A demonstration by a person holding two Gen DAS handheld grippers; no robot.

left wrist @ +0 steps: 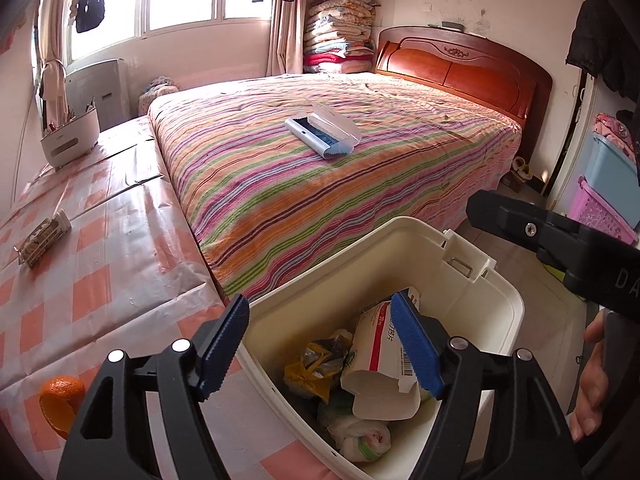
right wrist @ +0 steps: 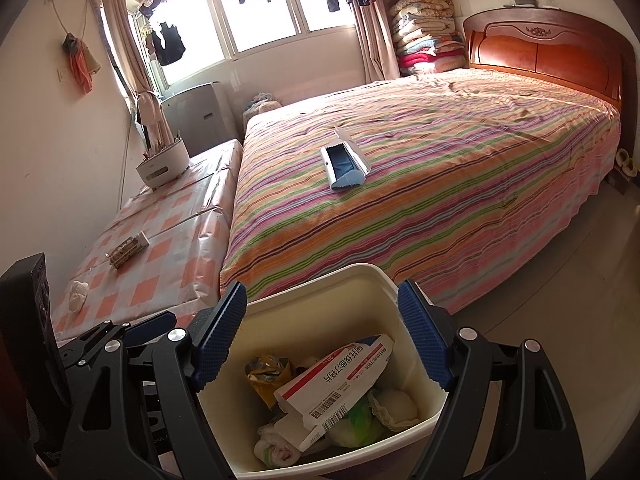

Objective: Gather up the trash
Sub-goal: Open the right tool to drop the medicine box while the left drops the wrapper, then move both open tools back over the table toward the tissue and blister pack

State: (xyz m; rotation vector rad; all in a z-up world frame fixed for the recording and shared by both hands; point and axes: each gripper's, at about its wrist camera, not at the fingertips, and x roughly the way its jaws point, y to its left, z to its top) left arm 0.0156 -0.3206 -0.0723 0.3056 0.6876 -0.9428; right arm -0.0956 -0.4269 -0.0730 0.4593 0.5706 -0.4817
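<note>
The left tongs (left wrist: 322,344) hang spread wide and empty over a white bin (left wrist: 472,276) holding a red-and-white carton (left wrist: 380,348), a yellow wrapper (left wrist: 312,364) and a knotted plastic bag (left wrist: 360,438). An orange peel (left wrist: 60,398) lies on the checked bench (left wrist: 120,260) beside the striped bed (left wrist: 320,184).

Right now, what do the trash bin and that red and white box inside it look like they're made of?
The trash bin looks like cream molded plastic, smooth with a soft sheen and rounded rim. The box looks like thin printed cardboard: torn flap, creased, barcode.
</note>
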